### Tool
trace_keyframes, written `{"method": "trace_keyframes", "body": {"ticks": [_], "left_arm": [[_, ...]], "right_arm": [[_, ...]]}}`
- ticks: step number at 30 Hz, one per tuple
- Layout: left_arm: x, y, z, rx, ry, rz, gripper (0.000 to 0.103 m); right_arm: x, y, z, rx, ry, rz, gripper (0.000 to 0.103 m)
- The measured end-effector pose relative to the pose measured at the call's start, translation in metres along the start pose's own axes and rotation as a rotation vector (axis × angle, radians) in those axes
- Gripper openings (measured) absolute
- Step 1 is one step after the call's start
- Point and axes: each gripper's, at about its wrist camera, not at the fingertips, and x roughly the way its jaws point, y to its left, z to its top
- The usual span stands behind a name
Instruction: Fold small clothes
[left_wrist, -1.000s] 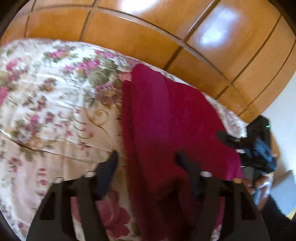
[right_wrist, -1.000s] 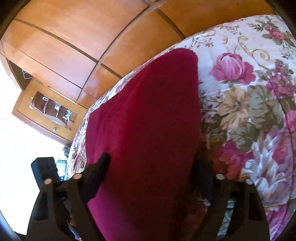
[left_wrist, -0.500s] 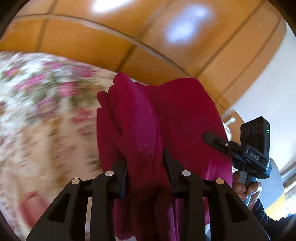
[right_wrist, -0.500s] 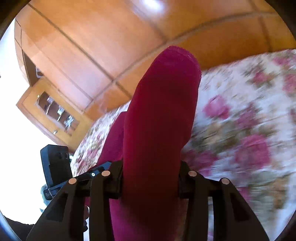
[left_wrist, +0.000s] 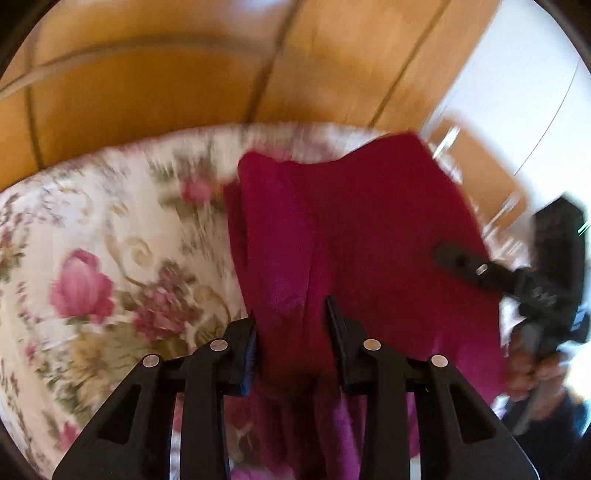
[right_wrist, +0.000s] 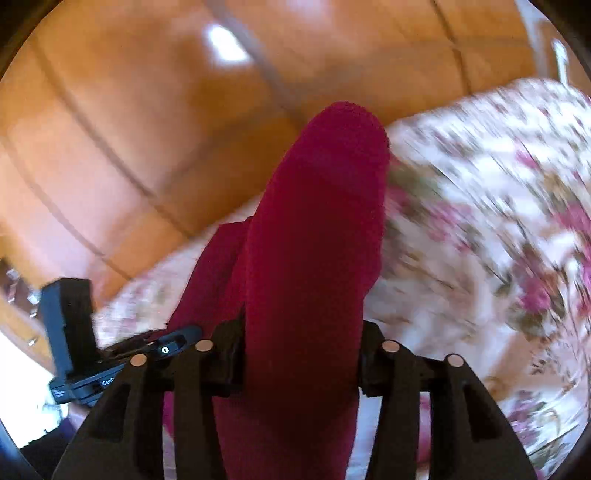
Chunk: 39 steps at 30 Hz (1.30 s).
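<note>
Swung back over the floral bedspread (left_wrist: 110, 229), both the left gripper (left_wrist: 291, 325) and right gripper (right_wrist: 299, 354) clench the crimson garment (left_wrist: 362, 229).

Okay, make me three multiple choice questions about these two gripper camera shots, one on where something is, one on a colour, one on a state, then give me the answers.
1. What lies under the garment?
A. a floral bedspread
B. a wooden table
C. a tiled floor

2. What colour is the garment?
A. navy blue
B. dark crimson
C. white

3. What is the left hand-held gripper doing?
A. hanging open above the cloth
B. shut on the garment
C. holding a hanger

Answers:
1 A: the floral bedspread spreads out beside and beneath the cloth.
2 B: the fabric is deep red in both views.
3 B: the cloth is bunched between its fingers; the right hand-held gripper grips it too.
</note>
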Motion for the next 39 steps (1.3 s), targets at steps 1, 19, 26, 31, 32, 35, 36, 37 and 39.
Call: {"method": "trace_keyframes", "body": {"ticks": [1, 19, 26, 31, 32, 35, 36, 37, 39], "left_arm": [[0.009, -0.004, -0.002, 0.03, 0.003, 0.05, 0.039], [-0.023, -0.012, -0.033, 0.08, -0.13, 0.28, 0.056], [-0.048, -0.003, -0.038, -0.043, -0.152, 0.222, 0.056], [-0.08, -0.016, -0.059, -0.045, -0.226, 0.258, 0.063], [-0.087, -0.017, -0.065, -0.05, -0.241, 0.268, 0.064], [-0.103, -0.017, -0.079, -0.07, -0.268, 0.291, 0.064], [-0.107, -0.016, -0.083, -0.075, -0.273, 0.296, 0.064], [-0.11, -0.016, -0.088, -0.08, -0.276, 0.301, 0.064], [-0.117, -0.015, -0.097, -0.084, -0.279, 0.314, 0.064]], "right_arm": [[0.01, -0.01, -0.005, 0.01, 0.03, -0.034, 0.055], [-0.017, 0.06, -0.067, -0.192, -0.073, -0.232, 0.039], [-0.024, 0.059, -0.077, -0.137, -0.123, -0.251, 0.05], [-0.047, 0.084, -0.083, -0.126, -0.181, -0.278, 0.076], [-0.053, 0.092, -0.087, -0.121, -0.198, -0.288, 0.08], [-0.061, 0.109, -0.094, -0.098, -0.226, -0.323, 0.089], [-0.062, 0.116, -0.098, -0.095, -0.232, -0.342, 0.09], [-0.062, 0.12, -0.1, -0.095, -0.235, -0.358, 0.093], [-0.061, 0.129, -0.107, -0.099, -0.235, -0.411, 0.096]]}}
